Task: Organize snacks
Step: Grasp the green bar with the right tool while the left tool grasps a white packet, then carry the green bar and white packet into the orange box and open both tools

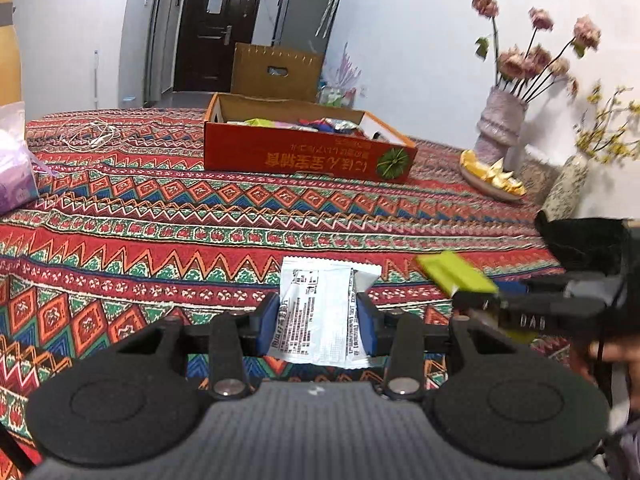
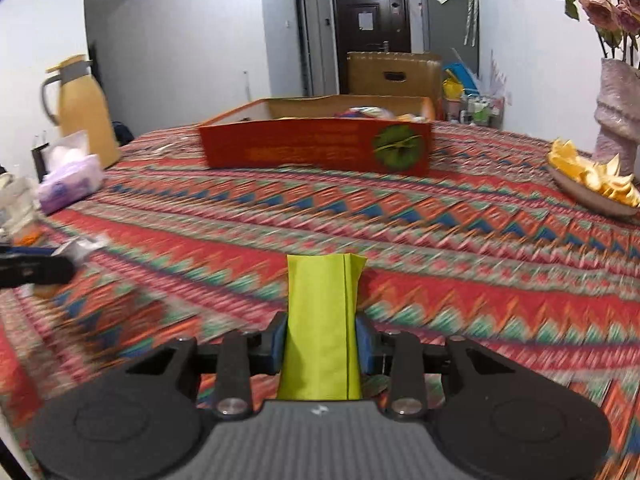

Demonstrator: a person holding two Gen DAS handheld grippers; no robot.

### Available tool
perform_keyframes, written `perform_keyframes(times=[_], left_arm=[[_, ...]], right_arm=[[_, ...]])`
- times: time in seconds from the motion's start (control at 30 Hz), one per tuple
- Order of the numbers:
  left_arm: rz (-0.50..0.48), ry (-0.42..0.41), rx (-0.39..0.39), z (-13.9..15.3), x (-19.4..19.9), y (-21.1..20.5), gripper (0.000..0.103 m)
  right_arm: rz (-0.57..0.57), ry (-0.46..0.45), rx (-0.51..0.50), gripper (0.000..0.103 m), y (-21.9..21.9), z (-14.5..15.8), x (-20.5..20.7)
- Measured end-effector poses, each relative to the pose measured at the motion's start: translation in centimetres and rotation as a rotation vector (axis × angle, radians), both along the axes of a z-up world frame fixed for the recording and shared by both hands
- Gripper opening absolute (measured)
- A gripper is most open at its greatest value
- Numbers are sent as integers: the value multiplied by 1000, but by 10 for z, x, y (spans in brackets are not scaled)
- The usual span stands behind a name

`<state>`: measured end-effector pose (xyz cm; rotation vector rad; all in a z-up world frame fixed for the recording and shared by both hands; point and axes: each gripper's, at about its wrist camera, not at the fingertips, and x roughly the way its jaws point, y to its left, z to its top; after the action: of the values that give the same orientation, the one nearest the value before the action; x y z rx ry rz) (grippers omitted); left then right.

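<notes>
My left gripper (image 1: 319,322) is shut on a white snack packet (image 1: 320,312) with black print, held above the patterned tablecloth. My right gripper (image 2: 321,342) is shut on a yellow-green snack packet (image 2: 320,320); it also shows at the right of the left wrist view (image 1: 456,274). The left gripper's tip with the white packet (image 2: 80,246) shows at the left edge of the right wrist view. An open red cardboard box (image 1: 304,152) holding several snacks stands farther back on the table; it also shows in the right wrist view (image 2: 316,148).
A plate of yellow peels (image 1: 492,178) and a vase of dried flowers (image 1: 500,120) stand at the right. A purple tissue pack (image 2: 70,184) and a yellow thermos jug (image 2: 86,112) stand at the left. A white cable (image 1: 90,134) lies at the back left.
</notes>
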<state>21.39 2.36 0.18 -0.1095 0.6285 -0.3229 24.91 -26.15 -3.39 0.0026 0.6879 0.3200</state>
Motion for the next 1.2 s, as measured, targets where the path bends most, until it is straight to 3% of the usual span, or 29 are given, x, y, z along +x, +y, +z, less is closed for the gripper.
perform_keyframes(times=[0.07,0.13,0.27,0.53,0.83,1.0,1.2], left_arm=[[5,-3,-24,1,-1,6,41],[24,4,1,3,2,8,41],[22,-52,0,18,11,10,41],[10,-164,44,60,75,5,41],[130,-179,20,90,212,5,42],[183,-145,18,76,289,5,42],[181,-93,21,46,359,-3,42]], right_arm=[[7,-20,2,34,10,7,-14],[14,-39,34,34,13,12,-20],[35,-67,38,34,19,28,-20],[71,-156,33,34,24,62,28],[94,-252,75,34,46,101,157],[74,-235,124,34,60,96,237],[33,-172,147,34,82,68,321]])
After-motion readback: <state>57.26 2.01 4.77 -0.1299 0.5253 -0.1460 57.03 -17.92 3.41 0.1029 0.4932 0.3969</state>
